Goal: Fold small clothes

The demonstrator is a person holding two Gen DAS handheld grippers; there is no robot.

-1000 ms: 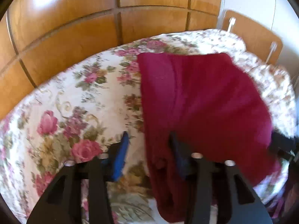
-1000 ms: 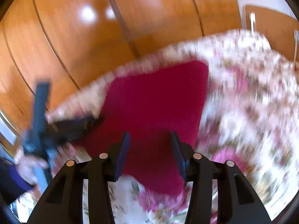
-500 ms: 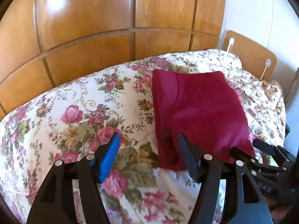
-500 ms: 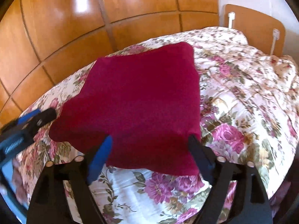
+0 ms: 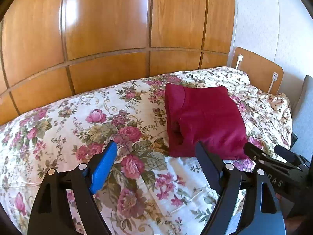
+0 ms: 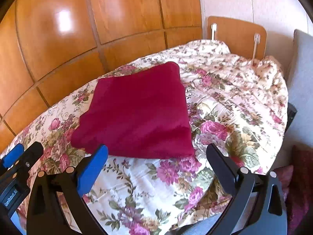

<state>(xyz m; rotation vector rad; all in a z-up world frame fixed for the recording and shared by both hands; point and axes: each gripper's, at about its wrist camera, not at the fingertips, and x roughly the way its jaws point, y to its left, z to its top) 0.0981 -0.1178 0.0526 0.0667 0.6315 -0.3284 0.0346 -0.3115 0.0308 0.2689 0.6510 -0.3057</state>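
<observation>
The wooden panelled wall [image 5: 109,29] is standing behind everything, well ahead of both tools. In front of it the bed [image 5: 64,121], under a floral quilt, is filling most of what lies below and ahead of the tools. A wooden headboard [image 6: 237,35] is showing off to the right, with a grey cushion [image 6: 301,82] beside it.

The dark red garment [image 6: 137,111] is lying folded into a thick, roughly square bundle on the quilt. It is sitting just ahead of the right tool [image 6: 156,164], almost centred between its fingers, with its near edge running crosswise. From the left tool [image 5: 156,162] it is lying ahead and off to the right, its layered open side turned toward that tool.

The left tool is spreading its jaws with nothing between them, only quilt beneath. The right tool is likewise opening wide and gripping nothing; the bundle is lying clear of its fingertips.

The right tool looks the nearer and more squarely lined up, so any further tuck or lift would probably be falling to it. The fold itself appears finished.
</observation>
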